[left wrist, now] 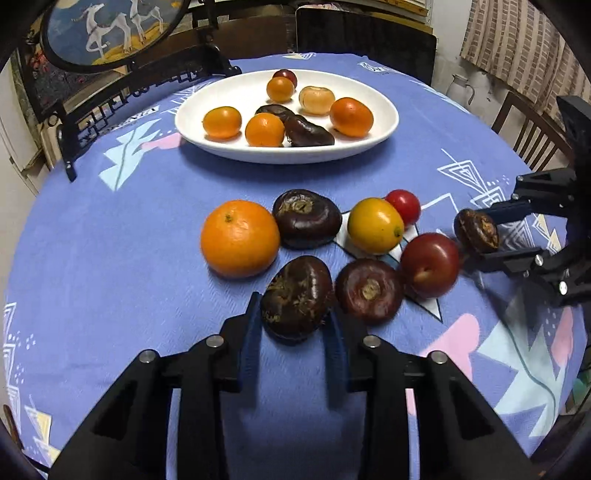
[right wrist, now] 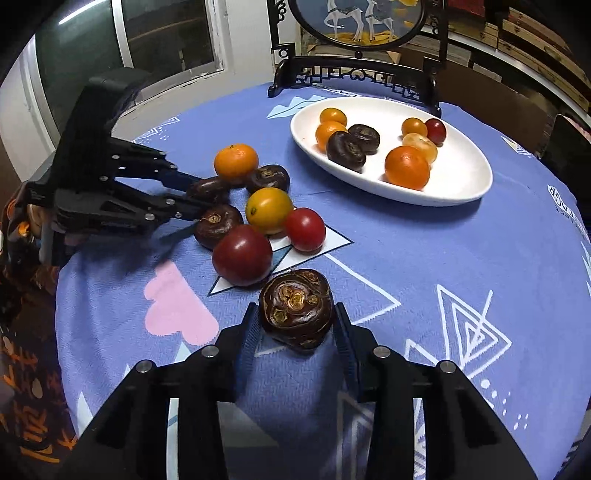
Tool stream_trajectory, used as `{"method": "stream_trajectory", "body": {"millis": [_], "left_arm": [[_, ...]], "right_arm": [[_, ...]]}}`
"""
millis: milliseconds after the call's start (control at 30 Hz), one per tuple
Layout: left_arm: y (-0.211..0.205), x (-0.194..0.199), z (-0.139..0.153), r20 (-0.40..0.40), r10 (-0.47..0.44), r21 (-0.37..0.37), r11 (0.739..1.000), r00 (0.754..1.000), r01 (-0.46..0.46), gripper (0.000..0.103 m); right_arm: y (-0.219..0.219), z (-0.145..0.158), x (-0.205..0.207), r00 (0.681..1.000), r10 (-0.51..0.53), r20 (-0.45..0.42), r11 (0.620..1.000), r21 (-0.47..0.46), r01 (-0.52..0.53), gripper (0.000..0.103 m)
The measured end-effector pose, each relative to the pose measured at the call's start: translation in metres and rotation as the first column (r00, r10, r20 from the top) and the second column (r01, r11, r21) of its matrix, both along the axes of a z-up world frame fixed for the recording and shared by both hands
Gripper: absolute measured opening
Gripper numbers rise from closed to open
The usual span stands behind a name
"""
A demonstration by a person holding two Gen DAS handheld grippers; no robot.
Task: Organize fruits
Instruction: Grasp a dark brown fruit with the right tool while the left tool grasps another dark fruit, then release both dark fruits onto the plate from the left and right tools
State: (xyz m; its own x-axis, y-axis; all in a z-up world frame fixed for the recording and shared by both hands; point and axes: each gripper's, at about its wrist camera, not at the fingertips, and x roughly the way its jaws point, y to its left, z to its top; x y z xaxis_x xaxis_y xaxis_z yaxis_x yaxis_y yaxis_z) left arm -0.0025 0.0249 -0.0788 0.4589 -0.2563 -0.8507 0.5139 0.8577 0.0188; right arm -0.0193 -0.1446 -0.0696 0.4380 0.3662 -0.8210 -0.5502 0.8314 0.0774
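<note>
A white oval plate [left wrist: 384,122] at the back holds several oranges and dark water chestnuts; it also shows in the right wrist view [right wrist: 476,173]. Loose fruit lies mid-table: an orange [left wrist: 239,238], a yellow fruit [left wrist: 375,225], two red tomatoes [left wrist: 429,265] and water chestnuts. My left gripper [left wrist: 293,321] is shut on a dark water chestnut [left wrist: 297,295], also seen in the right wrist view [right wrist: 208,190]. My right gripper [right wrist: 295,325] is shut on another water chestnut [right wrist: 294,308], seen from the left [left wrist: 476,230], apart from the pile.
A round table with a blue patterned cloth [left wrist: 129,258] carries everything. A dark wooden stand with a round painted screen [left wrist: 110,33] rises at the back left. Wooden chairs [left wrist: 532,136] stand behind the table. A window [right wrist: 147,40] is at the left.
</note>
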Motion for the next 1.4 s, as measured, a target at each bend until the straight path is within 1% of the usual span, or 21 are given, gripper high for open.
{"method": "stream_trajectory", "body": {"millis": [67, 133, 233, 300, 400, 433, 500, 567, 633, 700, 800, 967, 1000, 1033, 1067, 1100, 1200, 1300, 1333, 1400], "left_arm": [[0.006, -0.009, 0.010, 0.014, 0.000, -0.014, 1.000, 1.000, 0.001, 0.033], [0.012, -0.017, 0.024, 0.045, 0.003, -0.023, 1.000, 0.999, -0.002, 0.033], [0.016, -0.020, 0.057, 0.129, 0.015, -0.041, 0.999, 0.992, -0.010, 0.033], [0.015, -0.014, 0.079, 0.178, 0.026, -0.056, 0.998, 0.984, -0.016, 0.033], [0.004, 0.007, 0.108, 0.247, 0.043, -0.064, 0.998, 0.968, -0.028, 0.033], [0.000, 0.015, 0.113, 0.257, 0.053, -0.063, 0.997, 0.965, -0.038, 0.033], [-0.009, 0.035, 0.118, 0.256, 0.067, -0.062, 0.997, 0.964, -0.053, 0.033], [-0.024, 0.060, 0.114, 0.238, 0.085, -0.054, 0.996, 0.968, -0.074, 0.033], [-0.040, 0.083, 0.105, 0.220, 0.100, -0.029, 0.995, 0.970, -0.096, 0.033], [-0.055, 0.105, 0.094, 0.194, 0.104, -0.007, 0.994, 0.975, -0.105, 0.033], [-0.068, 0.129, 0.078, 0.173, 0.116, 0.014, 0.993, 0.978, -0.120, 0.033], [-0.074, 0.156, 0.062, 0.147, 0.155, 0.026, 0.987, 0.977, -0.161, 0.034], [-0.073, 0.164, 0.059, 0.145, 0.177, 0.026, 0.983, 0.974, -0.183, 0.035], [-0.072, 0.168, 0.058, 0.143, 0.194, 0.024, 0.980, 0.971, -0.199, 0.048], [-0.069, 0.171, 0.057, 0.141, 0.212, 0.018, 0.976, 0.967, -0.217, 0.062], [-0.064, 0.173, 0.058, 0.145, 0.234, 0.002, 0.972, 0.962, -0.236, 0.064], [-0.053, 0.168, 0.061, 0.147, 0.228, -0.013, 0.973, 0.963, -0.229, 0.064], [-0.040, 0.152, 0.064, 0.160, 0.217, -0.017, 0.976, 0.963, -0.217, 0.066], [-0.034, 0.145, 0.065, 0.156, 0.212, -0.023, 0.977, 0.965, -0.211, 0.068], [-0.025, 0.130, 0.065, 0.158, 0.205, -0.024, 0.979, 0.966, -0.204, 0.069]], "right_arm": [[-0.003, 0.003, -0.002, 1.000, -0.002, 0.003, 1.000, 0.006, 0.002, 0.040], [-0.007, 0.009, -0.003, 1.000, -0.002, 0.013, 1.000, 0.020, 0.002, 0.040], [-0.012, 0.025, 0.000, 0.998, -0.016, 0.057, 1.000, 0.028, 0.015, 0.040], [-0.015, 0.040, 0.006, 0.995, -0.036, 0.096, 0.999, 0.041, 0.032, 0.040], [-0.019, 0.068, 0.022, 0.983, -0.072, 0.170, 0.996, 0.071, 0.060, 0.040], [-0.021, 0.080, 0.032, 0.974, -0.100, 0.201, 0.993, 0.085, 0.084, 0.040], [-0.024, 0.090, 0.049, 0.969, -0.128, 0.213, 0.987, 0.119, 0.104, 0.040], [-0.026, 0.096, 0.073, 0.957, -0.179, 0.227, 0.978, 0.145, 0.148, 0.040], [-0.027, 0.093, 0.100, 0.954, -0.219, 0.205, 0.969, 0.163, 0.187, 0.040], [-0.028, 0.086, 0.121, 0.951, -0.244, 0.190, 0.963, 0.158, 0.216, 0.040], [-0.028, 0.070, 0.152, 0.947, -0.278, 0.160, 0.956, 0.145, 0.256, 0.040], [-0.025, 0.052, 0.186, 0.947, -0.296, 0.128, 0.950, 0.140, 0.278, 0.041], [-0.024, 0.049, 0.192, 0.946, -0.298, 0.126, 0.950, 0.138, 0.281, 0.041], [-0.023, 0.046, 0.197, 0.942, -0.309, 0.131, 0.947, 0.129, 0.293, 0.042], [-0.023, 0.044, 0.200, 0.940, -0.314, 0.131, 0.946, 0.126, 0.299, 0.048], [-0.023, 0.043, 0.201, 0.937, -0.322, 0.133, 0.943, 0.130, 0.305, 0.049], [-0.027, 0.046, 0.192, 0.940, -0.315, 0.128, 0.942, 0.164, 0.294, 0.052], [-0.030, 0.051, 0.166, 0.949, -0.289, 0.126, 0.949, 0.167, 0.267, 0.058], [-0.029, 0.052, 0.150, 0.956, -0.265, 0.127, 0.956, 0.164, 0.243, 0.059], [-0.026, 0.054, 0.125, 0.965, -0.224, 0.133, 0.966, 0.162, 0.202, 0.060]]}}
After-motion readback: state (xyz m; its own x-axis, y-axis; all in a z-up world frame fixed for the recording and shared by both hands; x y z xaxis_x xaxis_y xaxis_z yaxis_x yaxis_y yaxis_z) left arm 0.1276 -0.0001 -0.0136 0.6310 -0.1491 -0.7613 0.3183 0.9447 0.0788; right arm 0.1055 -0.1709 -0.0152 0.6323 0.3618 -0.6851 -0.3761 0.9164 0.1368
